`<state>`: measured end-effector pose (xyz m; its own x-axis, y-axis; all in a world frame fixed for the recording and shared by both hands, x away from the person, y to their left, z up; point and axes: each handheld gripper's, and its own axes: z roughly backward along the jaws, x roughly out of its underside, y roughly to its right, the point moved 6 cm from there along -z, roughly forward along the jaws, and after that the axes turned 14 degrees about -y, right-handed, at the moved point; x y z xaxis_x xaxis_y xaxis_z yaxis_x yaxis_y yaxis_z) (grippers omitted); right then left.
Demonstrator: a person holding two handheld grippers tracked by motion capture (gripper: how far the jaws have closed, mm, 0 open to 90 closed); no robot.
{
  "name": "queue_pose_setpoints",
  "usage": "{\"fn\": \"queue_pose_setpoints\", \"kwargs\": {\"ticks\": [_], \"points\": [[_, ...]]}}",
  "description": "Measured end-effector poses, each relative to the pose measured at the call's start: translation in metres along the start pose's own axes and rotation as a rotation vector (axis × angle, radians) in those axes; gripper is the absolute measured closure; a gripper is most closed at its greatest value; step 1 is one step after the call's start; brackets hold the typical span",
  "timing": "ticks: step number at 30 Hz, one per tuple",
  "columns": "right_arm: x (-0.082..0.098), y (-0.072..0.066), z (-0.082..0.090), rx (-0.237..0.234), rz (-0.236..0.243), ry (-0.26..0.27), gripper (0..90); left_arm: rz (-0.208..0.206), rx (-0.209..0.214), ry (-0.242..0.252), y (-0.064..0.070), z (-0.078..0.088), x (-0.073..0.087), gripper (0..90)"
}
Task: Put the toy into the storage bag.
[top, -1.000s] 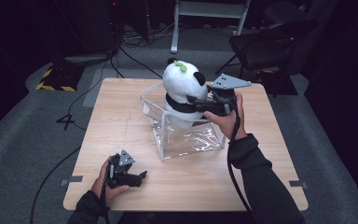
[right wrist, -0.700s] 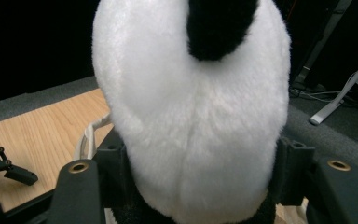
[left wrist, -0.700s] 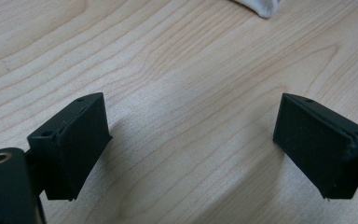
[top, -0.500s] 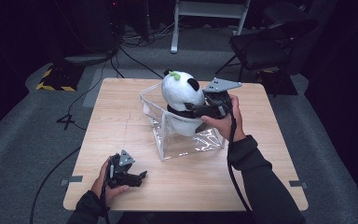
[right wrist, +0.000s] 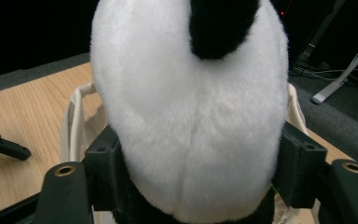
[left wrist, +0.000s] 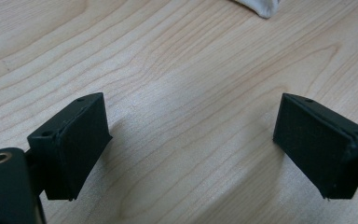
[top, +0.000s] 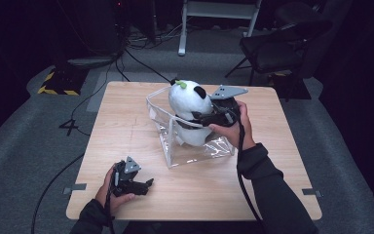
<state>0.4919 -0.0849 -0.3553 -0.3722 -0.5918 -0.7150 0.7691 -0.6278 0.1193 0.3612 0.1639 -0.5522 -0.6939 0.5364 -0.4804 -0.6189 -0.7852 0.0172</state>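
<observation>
My right gripper (top: pixel 202 118) is clamped around a white and black plush panda toy (top: pixel 191 105), its two black jaws pressing into the soft sides at about the neck, where the white head meets the black body. In the right gripper view the panda (right wrist: pixel 191 107) bulges out between the jaws, with one black ear at the top of the head. From above, a small green tuft shows on the crown of its head.

The panda sits partly inside a clear plastic bag with a white trimmed rim (top: pixel 163 124), which stands open on the light wooden table (top: pixel 126 122) a little right of centre. Its head and upper body rise above the bag's rim, while the lower body shows through the transparent wall (I cannot tell whether the toy's base touches the bottom of the bag). My right hand (top: pixel 233 129) wraps the gripper body from the right, and the grey three-cornered plate (top: pixel 228 91) on top of it lies level just beside the panda's head.

My left gripper (top: pixel 139 186) rests low at the near left part of the table, well apart from the bag, held in my left hand (top: pixel 112 187). Its jaws stand wide apart with nothing between them, only bare wood grain beneath in the left gripper view (left wrist: pixel 193 154); a corner of white material (left wrist: pixel 261 7) shows at the top edge there.
</observation>
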Motion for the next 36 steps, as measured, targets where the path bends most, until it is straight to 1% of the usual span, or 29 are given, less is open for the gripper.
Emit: {"fn": "queue_pose_setpoints", "kwargs": {"ticks": [2,6,13,16,24,26,30,32,33,34,36], "points": [[0.001,-0.001,-0.002,0.011,0.006,-0.017,30.5,0.000,0.000,0.000,0.000,0.000,0.000,10.5],[0.005,-0.001,-0.009,0.023,0.016,-0.070,29.1,0.000,0.000,0.000,0.000,0.000,0.000,10.6],[0.007,0.000,-0.013,0.034,0.003,-0.122,26.4,0.000,0.000,0.000,0.000,0.000,0.000,10.5],[0.007,0.000,-0.015,0.036,0.006,-0.161,25.7,0.002,0.002,0.000,0.000,0.000,0.000,10.5],[0.008,-0.001,-0.018,0.035,0.004,-0.251,24.7,0.001,-0.001,-0.001,0.000,0.000,0.000,10.6],[0.008,-0.001,-0.019,0.028,0.005,-0.274,23.9,0.001,-0.001,0.000,0.000,0.000,0.000,10.5],[0.009,-0.001,-0.020,0.010,-0.008,-0.310,23.1,0.002,-0.002,0.000,0.000,0.000,0.000,10.5],[0.009,-0.001,-0.020,0.013,-0.006,-0.315,23.5,0.002,-0.002,-0.001,0.000,0.000,0.000,10.6],[0.009,-0.001,-0.019,0.015,-0.004,-0.314,25.7,0.003,-0.001,-0.001,0.000,0.000,0.000,10.5],[0.008,-0.001,-0.018,0.019,-0.003,-0.307,27.6,0.002,-0.002,-0.001,0.000,0.000,0.000,10.5],[0.006,-0.001,-0.015,0.029,0.000,-0.296,27.1,0.001,-0.002,0.000,0.000,0.000,0.000,10.5]]}}
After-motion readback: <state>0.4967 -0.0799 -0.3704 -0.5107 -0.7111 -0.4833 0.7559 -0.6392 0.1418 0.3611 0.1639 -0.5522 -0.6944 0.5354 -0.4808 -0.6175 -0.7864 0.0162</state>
